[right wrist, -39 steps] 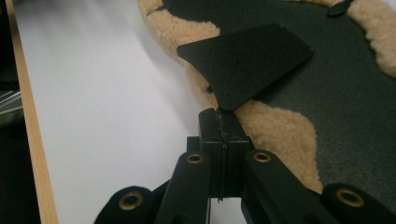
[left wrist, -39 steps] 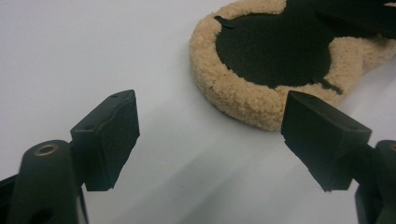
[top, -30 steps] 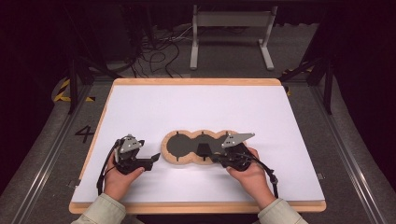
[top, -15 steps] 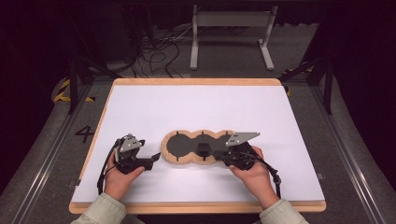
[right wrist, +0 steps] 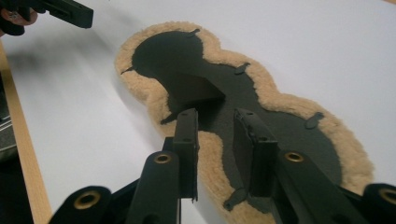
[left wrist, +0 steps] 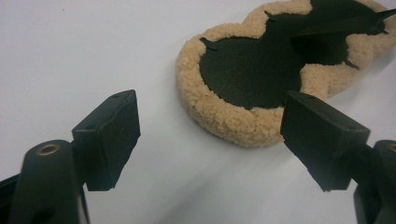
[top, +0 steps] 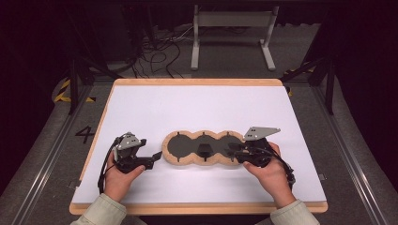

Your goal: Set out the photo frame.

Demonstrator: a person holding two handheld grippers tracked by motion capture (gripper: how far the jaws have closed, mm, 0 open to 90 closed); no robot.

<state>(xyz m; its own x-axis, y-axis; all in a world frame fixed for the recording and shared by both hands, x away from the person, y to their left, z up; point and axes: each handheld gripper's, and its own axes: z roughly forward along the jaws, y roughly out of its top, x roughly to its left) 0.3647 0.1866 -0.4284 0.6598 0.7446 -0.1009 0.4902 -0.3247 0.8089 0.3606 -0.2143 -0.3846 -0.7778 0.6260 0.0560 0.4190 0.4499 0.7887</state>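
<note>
White table [top: 197,101] first, with a three-lobed fleece pad [top: 180,159] lying dark side up near its front edge. Left gripper [top: 155,159] parked by the pad's left end, jaws spread, empty. Right gripper [top: 231,151] just been loosening, jaws parted over the black lining, nothing pinched; best lifted straight, clear of the fabric

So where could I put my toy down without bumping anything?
The far half of the white table, behind the fuzzy pad, is bare. So is the front strip between both hands. It's crowded around the pad, with the left gripper and right gripper at its ends.
</note>
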